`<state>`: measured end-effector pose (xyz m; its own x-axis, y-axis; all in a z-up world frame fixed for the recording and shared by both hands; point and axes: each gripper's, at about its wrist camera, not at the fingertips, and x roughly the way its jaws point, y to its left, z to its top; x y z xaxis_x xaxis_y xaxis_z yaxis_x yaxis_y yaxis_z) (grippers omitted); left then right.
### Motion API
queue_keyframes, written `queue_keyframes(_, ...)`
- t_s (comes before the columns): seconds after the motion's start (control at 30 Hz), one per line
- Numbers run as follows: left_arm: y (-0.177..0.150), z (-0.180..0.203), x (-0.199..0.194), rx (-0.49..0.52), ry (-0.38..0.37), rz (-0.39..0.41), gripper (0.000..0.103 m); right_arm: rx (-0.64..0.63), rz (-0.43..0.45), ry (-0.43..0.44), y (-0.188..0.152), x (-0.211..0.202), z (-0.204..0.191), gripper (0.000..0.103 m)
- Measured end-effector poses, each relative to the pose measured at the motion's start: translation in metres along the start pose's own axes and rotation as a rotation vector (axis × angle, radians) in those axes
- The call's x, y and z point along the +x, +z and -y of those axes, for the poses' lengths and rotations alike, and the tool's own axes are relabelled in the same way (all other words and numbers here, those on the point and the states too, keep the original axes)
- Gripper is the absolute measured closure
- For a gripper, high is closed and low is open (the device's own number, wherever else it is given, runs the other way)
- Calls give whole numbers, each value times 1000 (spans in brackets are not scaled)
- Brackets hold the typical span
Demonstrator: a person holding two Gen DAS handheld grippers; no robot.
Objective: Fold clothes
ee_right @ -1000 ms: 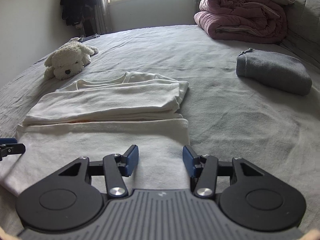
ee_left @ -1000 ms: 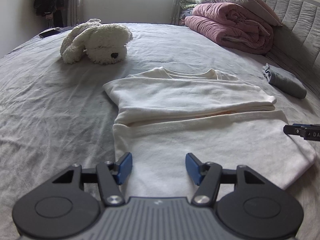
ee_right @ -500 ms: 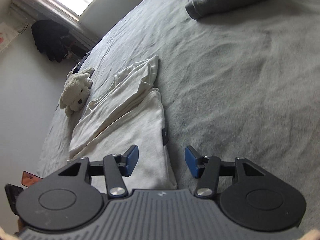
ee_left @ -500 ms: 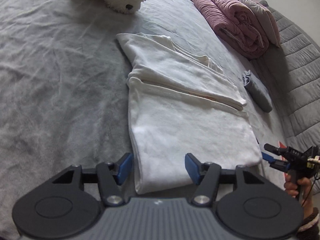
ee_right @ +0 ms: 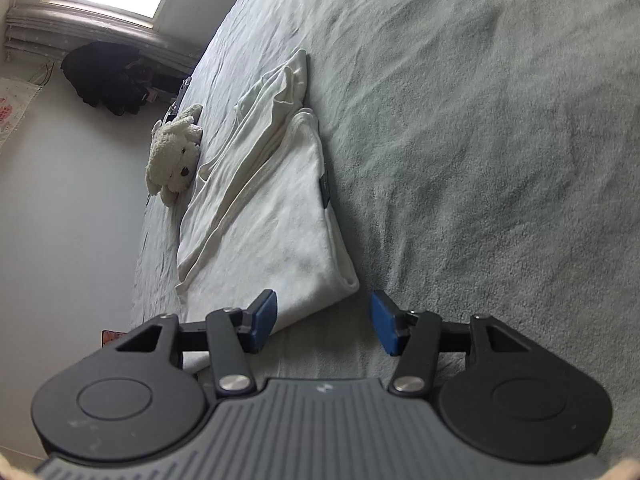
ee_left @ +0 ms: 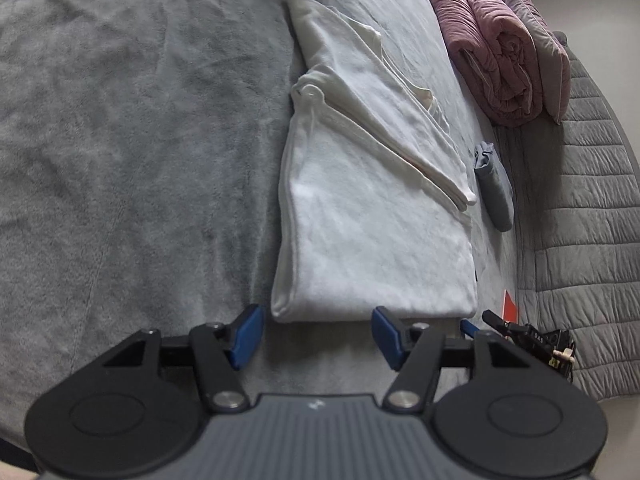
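A cream shirt (ee_left: 372, 208), sleeves folded in, lies flat on the grey bed (ee_left: 140, 140). My left gripper (ee_left: 318, 332) is open just short of the shirt's near hem, its blue fingers (ee_left: 248, 336) straddling the left corner without touching the cloth. In the right wrist view the same shirt (ee_right: 272, 232) runs away from my right gripper (ee_right: 324, 322), which is open at the hem's right corner; its left pad overlaps the hem's edge and nothing is pinched. The right gripper (ee_left: 478, 322) also shows in the left wrist view, by the hem's far corner.
A white plush dog (ee_right: 176, 160) lies beyond the shirt's collar end. A folded grey garment (ee_left: 494, 188) sits beside the shirt near the quilted headboard (ee_left: 580, 200). Rolled pink quilts (ee_left: 492, 52) are stacked at the head. Dark clothes (ee_right: 108, 76) hang by the window.
Both grippers have rolled and drawn back from over the shirt's lower part to its near hem, one at each corner. The shirt itself lies as before.
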<state>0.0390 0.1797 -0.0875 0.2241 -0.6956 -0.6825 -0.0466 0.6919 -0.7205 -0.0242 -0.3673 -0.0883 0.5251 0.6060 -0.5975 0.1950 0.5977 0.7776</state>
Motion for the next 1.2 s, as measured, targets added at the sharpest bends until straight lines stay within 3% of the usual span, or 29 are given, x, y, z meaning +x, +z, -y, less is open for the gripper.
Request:
queue_keyframes(0.1, 1, -6, 2, -52, -36, 7, 38, 10, 5, 10, 2, 4, 0, 47)
queue_keyframes(0.23, 0, -4, 8, -57, -94, 20, 20, 31, 17, 36, 4, 15, -2, 47)
queue_keyframes(0.4, -5, 2, 9, -28, -79, 65, 20, 21, 27, 55, 7, 27, -8, 47)
queue_keyframes(0.47, -5, -1, 8, -48, -85, 86, 25, 18, 27, 60, 9, 30, -10, 47)
queue_keyframes(0.53, -4, -4, 8, -90, -80, 118, 43, 24, 25, 66, 11, 31, -9, 48)
queue_keyframes(0.8, 0, 3, 18, -93, -79, 166, 55, 17, 27, 73, 16, 39, -13, 49)
queue_keyframes(0.87, 0, 3, 19, -99, -75, 160, 66, 34, 31, 79, 17, 41, -11, 53)
queue_keyframes(0.9, 1, 0, 20, -112, -74, 146, 80, 42, 32, 79, 18, 42, -11, 56)
queue_keyframes(0.93, 1, -2, 22, -126, -79, 135, 86, 49, 32, 80, 19, 44, -10, 61)
queue_keyframes(1.0, 1, -4, 23, -136, -84, 125, 88, 54, 30, 78, 20, 47, -11, 67)
queue_keyframes(1.1, -1, -2, 21, -131, -102, 143, 91, 71, 19, 81, 22, 53, -11, 87)
queue_keyframes(1.2, -5, 2, 16, -126, -133, 179, 93, 90, 35, 95, 23, 50, -11, 91)
